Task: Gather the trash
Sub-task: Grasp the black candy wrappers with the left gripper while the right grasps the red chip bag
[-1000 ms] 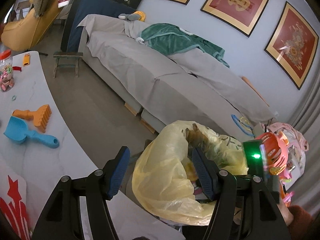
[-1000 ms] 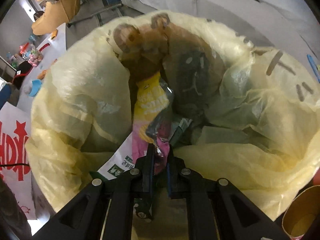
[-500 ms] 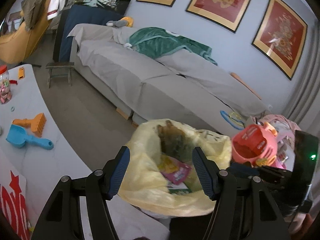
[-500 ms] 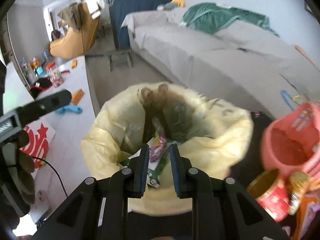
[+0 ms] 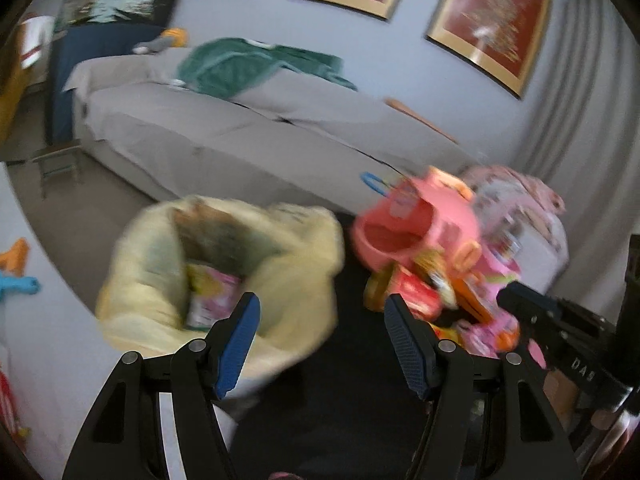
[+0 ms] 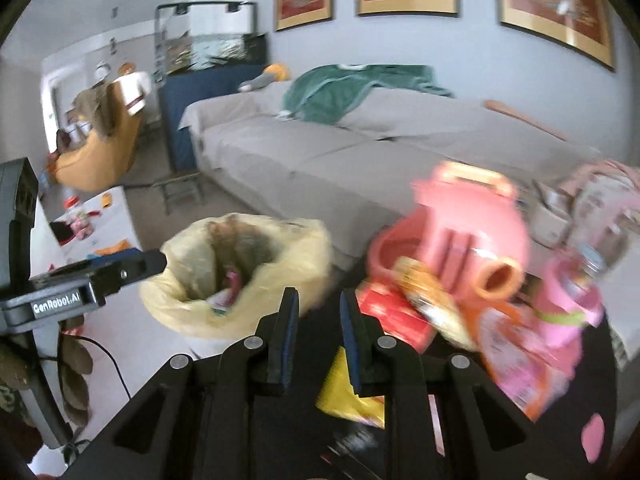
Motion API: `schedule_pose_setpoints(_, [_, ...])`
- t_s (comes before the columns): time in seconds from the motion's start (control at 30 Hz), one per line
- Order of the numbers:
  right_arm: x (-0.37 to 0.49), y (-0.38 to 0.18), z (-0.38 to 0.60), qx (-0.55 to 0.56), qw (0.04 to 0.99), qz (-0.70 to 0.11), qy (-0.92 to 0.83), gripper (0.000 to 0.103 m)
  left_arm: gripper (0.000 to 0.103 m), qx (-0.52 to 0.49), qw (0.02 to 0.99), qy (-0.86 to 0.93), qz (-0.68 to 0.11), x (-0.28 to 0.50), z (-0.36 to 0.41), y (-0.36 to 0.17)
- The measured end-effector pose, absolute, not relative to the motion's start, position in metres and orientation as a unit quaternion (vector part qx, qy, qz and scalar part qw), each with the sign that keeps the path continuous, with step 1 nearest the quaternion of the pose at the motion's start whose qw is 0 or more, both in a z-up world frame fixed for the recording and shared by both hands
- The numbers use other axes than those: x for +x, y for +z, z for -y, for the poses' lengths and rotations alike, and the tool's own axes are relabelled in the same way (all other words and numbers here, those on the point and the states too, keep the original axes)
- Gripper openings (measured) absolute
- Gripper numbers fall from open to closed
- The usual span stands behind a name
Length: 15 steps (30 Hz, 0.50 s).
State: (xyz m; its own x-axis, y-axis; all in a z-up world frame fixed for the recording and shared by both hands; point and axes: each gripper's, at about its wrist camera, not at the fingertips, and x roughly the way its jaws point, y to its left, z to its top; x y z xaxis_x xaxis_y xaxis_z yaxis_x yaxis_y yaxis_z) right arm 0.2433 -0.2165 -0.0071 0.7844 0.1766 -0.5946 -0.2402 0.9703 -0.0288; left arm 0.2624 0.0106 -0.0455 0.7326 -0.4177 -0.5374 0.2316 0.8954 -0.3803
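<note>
— Sofa (image 6: 320,152) fills the upper middle of my right view. What's below it?

— My yellow trash bag (image 6: 192,300) sits lower left, a pink wrapper (image 6: 231,282) inside. Pink toys (image 6: 472,236) are piled at right.

— And the tongs?

— My left gripper (image 5: 320,320) is spread wide, empty. My right gripper (image 6: 319,312) is slightly parted, pinching nothing.

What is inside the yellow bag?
In the bag, a pink-and-yellow wrapper lies on top, with a brown crumpled mass behind it. Anything deeper is covered.
</note>
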Motion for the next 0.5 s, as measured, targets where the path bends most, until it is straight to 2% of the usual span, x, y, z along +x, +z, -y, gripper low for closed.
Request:
schedule_pose_setpoints(0.2, [0.209,-0.009,0.282,-0.016,0.951,-0.304,0.058,0.024,0.066,-0.114,0.901,-0.233,-0.347,0.248,0.054,-0.052])
schedule_pose_setpoints(0.5, [0.169,-0.027,0.371,0.047,0.948,-0.315,-0.005,0.025,0.066,-0.087,0.866,-0.289,-0.398,0.238,0.113,-0.082])
